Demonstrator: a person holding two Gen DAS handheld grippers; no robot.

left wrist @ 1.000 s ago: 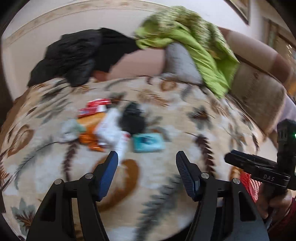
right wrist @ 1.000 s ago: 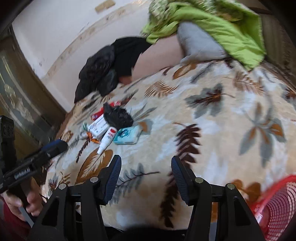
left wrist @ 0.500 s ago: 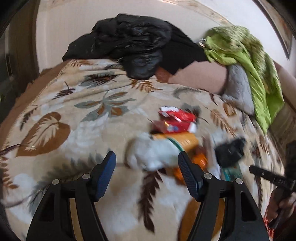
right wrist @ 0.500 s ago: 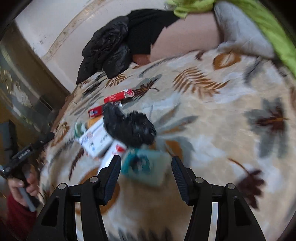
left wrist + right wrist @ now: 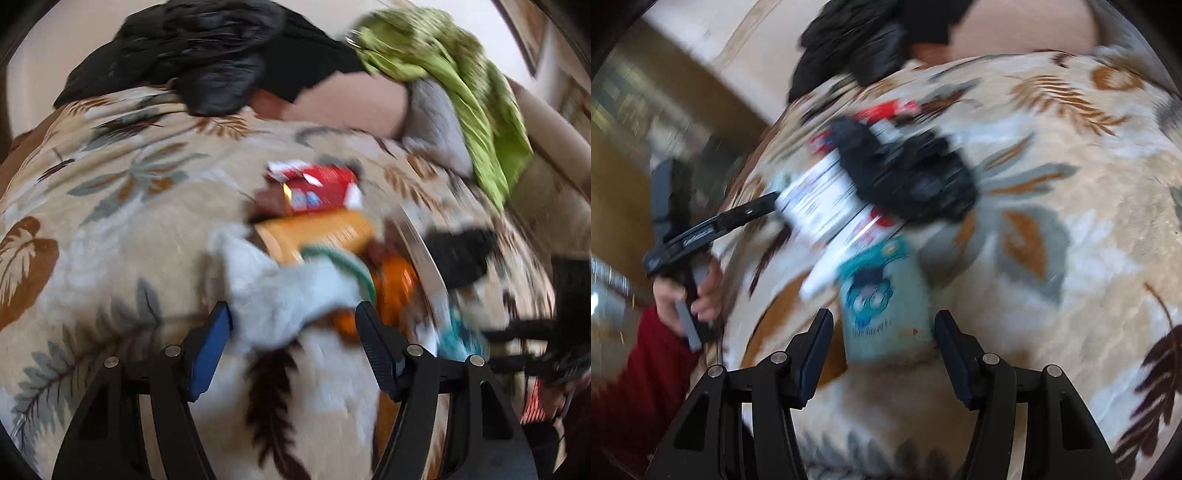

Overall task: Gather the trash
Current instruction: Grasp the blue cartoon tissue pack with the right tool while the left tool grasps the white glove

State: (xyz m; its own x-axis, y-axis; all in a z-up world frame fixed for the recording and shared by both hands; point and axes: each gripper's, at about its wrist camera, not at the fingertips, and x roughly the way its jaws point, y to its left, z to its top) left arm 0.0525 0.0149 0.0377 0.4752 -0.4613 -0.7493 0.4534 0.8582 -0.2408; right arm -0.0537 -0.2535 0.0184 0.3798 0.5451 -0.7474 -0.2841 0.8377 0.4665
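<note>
On the leaf-patterned blanket (image 5: 1071,221), the teal packet (image 5: 882,295) is framed lengthwise between the open jaws of the right tool (image 5: 882,354), ungripped. The crumpled white tissue (image 5: 288,295) is likewise straddled by the open left tool (image 5: 295,343), each piece lying nearest its own hand.

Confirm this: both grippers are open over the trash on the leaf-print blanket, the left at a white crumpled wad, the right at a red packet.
One thing is off. The right gripper is at a teal packet, not a red one, as the right wrist view shows. The rest holds: both are open, and the left gripper is at the white wad on the blanket.
</note>
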